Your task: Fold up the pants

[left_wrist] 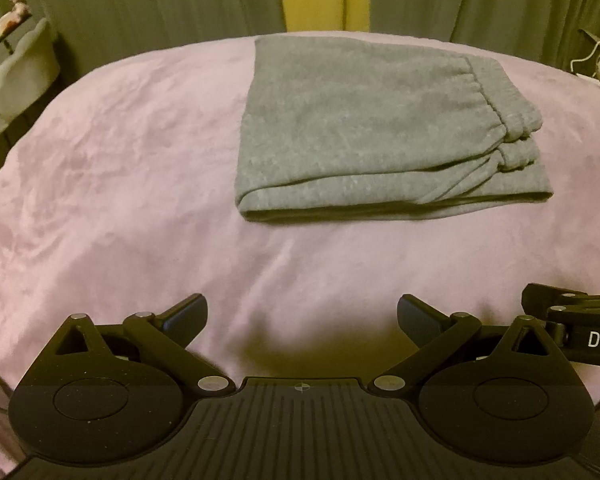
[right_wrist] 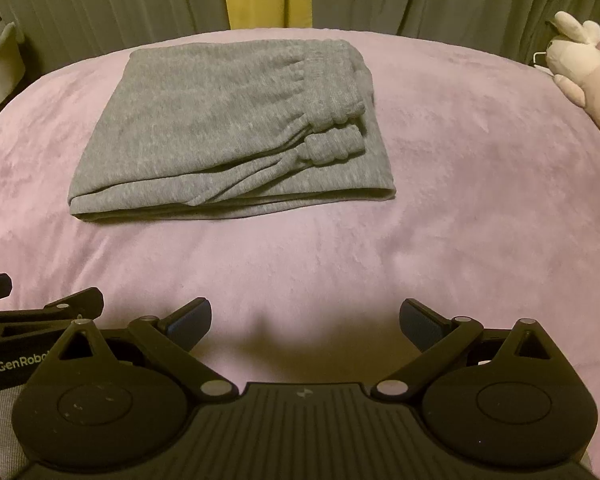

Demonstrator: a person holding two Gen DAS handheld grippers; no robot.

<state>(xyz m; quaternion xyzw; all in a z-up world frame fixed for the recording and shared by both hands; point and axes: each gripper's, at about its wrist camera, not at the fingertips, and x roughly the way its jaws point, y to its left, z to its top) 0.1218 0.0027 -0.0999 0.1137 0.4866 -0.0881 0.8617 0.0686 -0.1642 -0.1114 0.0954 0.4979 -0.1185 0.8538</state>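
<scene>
Now the gray pants (left_wrist: 384,132) lie folded on the pink blanket (left_wrist: 120,168), well apart from the left gripper (left_wrist: 302,316) and right gripper (right_wrist: 305,320), both wide open and empty; they look soft and floppy, best pinched at a thick folded edge.

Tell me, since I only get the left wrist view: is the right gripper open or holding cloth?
Observer: The right gripper is open and empty, over the blanket, short of the pants.
Operator: What is the pale thing cut off at my right edge?
Observer: A white plush toy with long ears, at the blanket's right edge.
Operator: Any writing on the left gripper's side?
Observer: Yes. In the right wrist view, the left gripper reads "GenRobo", with the rest hidden.
</scene>
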